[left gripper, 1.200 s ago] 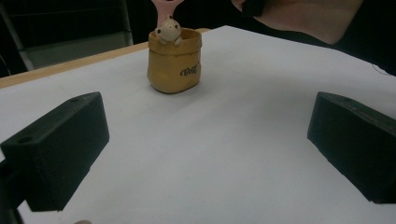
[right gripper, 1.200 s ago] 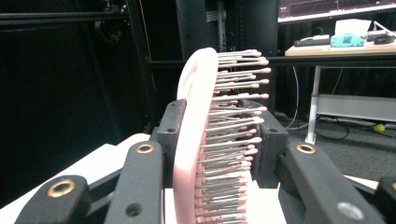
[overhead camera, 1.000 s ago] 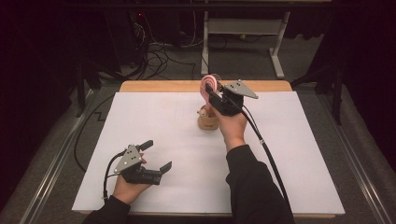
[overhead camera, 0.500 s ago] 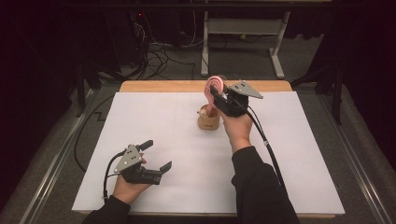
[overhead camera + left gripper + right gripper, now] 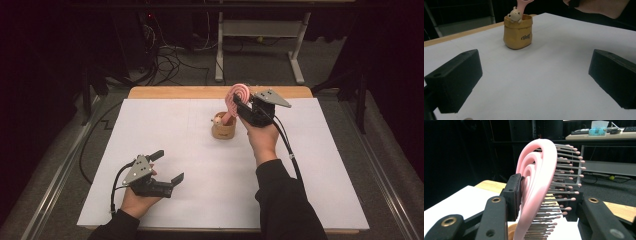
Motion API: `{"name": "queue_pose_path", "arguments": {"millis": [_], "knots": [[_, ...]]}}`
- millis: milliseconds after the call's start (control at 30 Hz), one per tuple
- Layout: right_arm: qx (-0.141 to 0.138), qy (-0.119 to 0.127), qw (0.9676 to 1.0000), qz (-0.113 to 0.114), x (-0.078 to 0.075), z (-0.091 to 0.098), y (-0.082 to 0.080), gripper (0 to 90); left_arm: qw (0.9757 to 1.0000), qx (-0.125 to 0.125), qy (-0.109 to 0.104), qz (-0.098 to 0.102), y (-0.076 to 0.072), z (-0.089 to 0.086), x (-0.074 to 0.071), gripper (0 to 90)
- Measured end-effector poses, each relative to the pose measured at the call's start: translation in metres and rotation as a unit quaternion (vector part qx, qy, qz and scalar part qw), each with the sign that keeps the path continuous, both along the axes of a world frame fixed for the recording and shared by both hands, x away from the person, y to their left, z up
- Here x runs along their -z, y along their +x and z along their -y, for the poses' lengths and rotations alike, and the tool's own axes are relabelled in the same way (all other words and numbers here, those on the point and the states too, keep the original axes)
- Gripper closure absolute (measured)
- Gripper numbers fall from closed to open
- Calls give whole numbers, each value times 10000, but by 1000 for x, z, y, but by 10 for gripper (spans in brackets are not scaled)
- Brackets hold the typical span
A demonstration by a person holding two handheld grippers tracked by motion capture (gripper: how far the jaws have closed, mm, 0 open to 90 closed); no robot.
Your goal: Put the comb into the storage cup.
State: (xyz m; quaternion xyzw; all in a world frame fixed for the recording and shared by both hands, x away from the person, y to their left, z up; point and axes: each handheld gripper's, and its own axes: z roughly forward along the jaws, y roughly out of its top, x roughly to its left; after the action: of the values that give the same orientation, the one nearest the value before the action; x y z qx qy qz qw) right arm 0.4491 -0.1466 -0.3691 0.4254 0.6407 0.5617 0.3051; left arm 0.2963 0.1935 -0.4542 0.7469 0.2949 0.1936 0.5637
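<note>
A pink hairbrush stands with its handle in a small yellow-brown cup at the far middle of the white table. My right gripper is shut on the brush head. In the right gripper view one pad lies against the brush's pink back and the bristle tips reach the other pad. These jaws have just been opening a little, with the brush still between them. My left gripper rests open near the front left. Its own view has wide-apart jaws and the cup farther off.
A small animal figure peeks over the cup's rim. A white sheet covers the table, with a wooden edge at the back. Beyond it lie cables and a desk frame on the dark floor.
My right hand has shifted slightly to the right with the brush head, so the brush leans more that way. The left hand has stayed still.
</note>
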Motion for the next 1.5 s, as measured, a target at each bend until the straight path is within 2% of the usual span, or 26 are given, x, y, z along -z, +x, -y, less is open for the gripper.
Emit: {"name": "queue_pose_path", "arguments": {"millis": [300, 1067, 1500], "knots": [[88, 49, 9999, -75, 5, 12, -1, 551, 10000, -6, 12, 0, 0, 0, 0, 0], [279, 173, 9987, -393, 13, 28, -2, 416, 10000, 4, 41, 7, 0, 1, 0, 0], [238, 82, 9987, -435, 17, 33, -1, 351, 10000, 17, 69, 15, 0, 1, 0, 0]]}}
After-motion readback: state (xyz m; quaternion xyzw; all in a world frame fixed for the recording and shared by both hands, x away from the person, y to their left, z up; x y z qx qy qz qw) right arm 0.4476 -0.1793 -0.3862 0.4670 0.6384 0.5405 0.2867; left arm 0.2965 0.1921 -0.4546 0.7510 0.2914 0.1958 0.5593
